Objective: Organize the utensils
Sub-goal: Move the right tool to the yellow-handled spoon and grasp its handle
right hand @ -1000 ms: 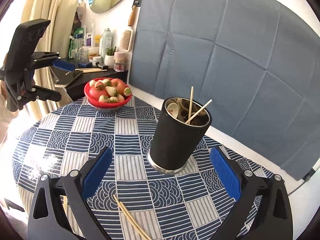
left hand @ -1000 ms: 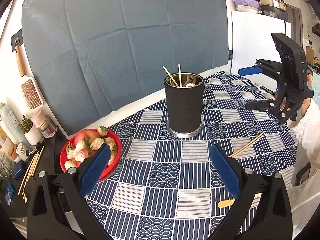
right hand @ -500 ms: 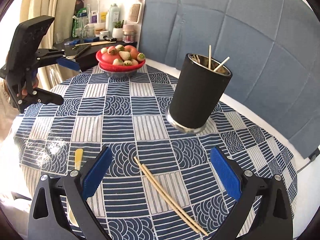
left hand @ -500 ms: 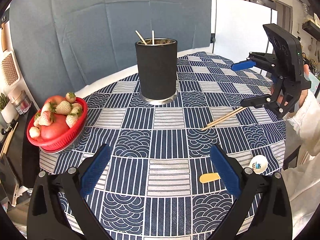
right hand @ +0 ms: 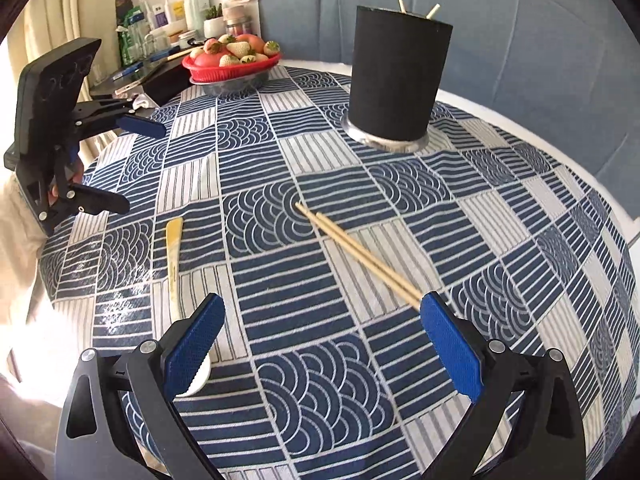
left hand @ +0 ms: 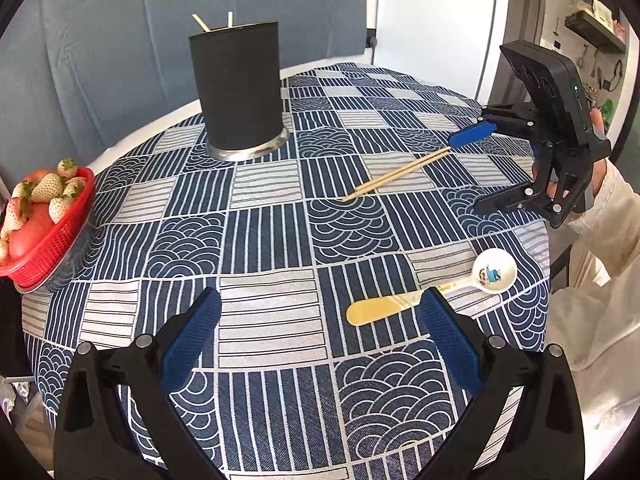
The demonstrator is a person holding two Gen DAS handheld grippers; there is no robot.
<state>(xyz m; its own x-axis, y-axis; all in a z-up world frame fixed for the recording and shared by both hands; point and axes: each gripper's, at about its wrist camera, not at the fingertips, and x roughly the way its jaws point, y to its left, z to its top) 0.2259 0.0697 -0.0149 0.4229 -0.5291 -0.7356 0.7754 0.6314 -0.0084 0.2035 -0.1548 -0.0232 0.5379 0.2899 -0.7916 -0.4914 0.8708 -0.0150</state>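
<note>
Both grippers have dropped low over the patterned tablecloth in the last second — a moment ago they hovered high by the black utensil holder, and now each sits close above a loose piece. That reads to me as the reach for the next pickups beginning.

From the left wrist view, the left gripper has its jaws spread wide with nothing between them; the ceramic spoon lies flat just beyond its right finger, at about two o'clock, bowl end toward the table edge. The right gripper is equally wide open and empty; the pair of chopsticks lies on the cloth running from its right fingertip up toward eleven o'clock, one end apparently tucked just behind that blue pad.

The holder stands upright at twelve o'clock, well apart from both, with two sticks already poking out. The red basket of strawberries sits out at nine o'clock, uninvolved.
</note>
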